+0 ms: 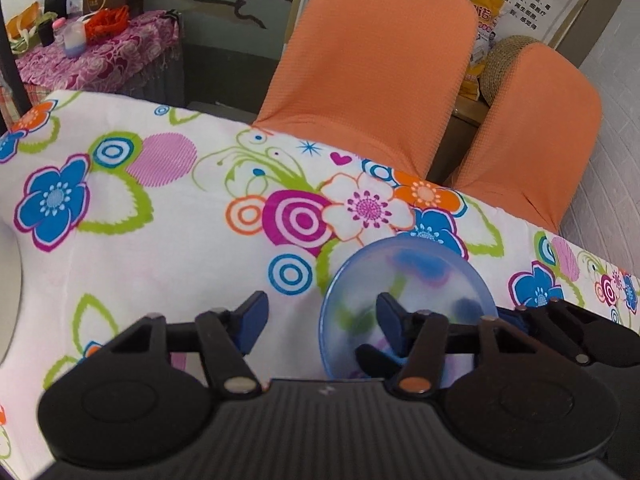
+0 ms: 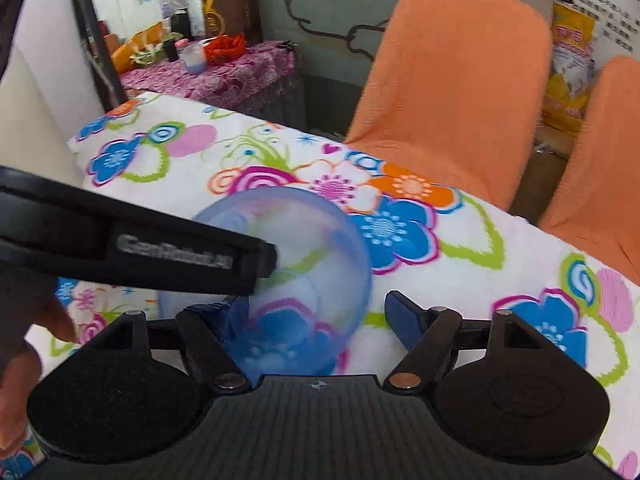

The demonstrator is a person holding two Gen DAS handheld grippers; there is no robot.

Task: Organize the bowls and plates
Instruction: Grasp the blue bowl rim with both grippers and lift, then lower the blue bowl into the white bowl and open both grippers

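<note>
A translucent blue bowl (image 1: 412,276) rests on the flowered tablecloth (image 1: 168,240), near the table's far edge. My left gripper (image 1: 323,314) is open; its right fingertip (image 1: 390,316) lies over the bowl and its left fingertip stays outside, so the bowl's left rim is between them. In the right wrist view the same bowl (image 2: 296,240) sits low and left of centre. My right gripper (image 2: 318,320) is open too, its left finger showing through the bowl's wall and its right finger outside. The left gripper's black body (image 2: 172,256) crosses over the bowl.
Two orange-covered chairs (image 1: 372,72) (image 1: 536,140) stand against the table's far side. A small table with a purple cloth (image 1: 96,56) holds bottles and bags at the back left. A hand (image 2: 20,352) shows at the lower left. A white curved object (image 1: 8,280) is at the left edge.
</note>
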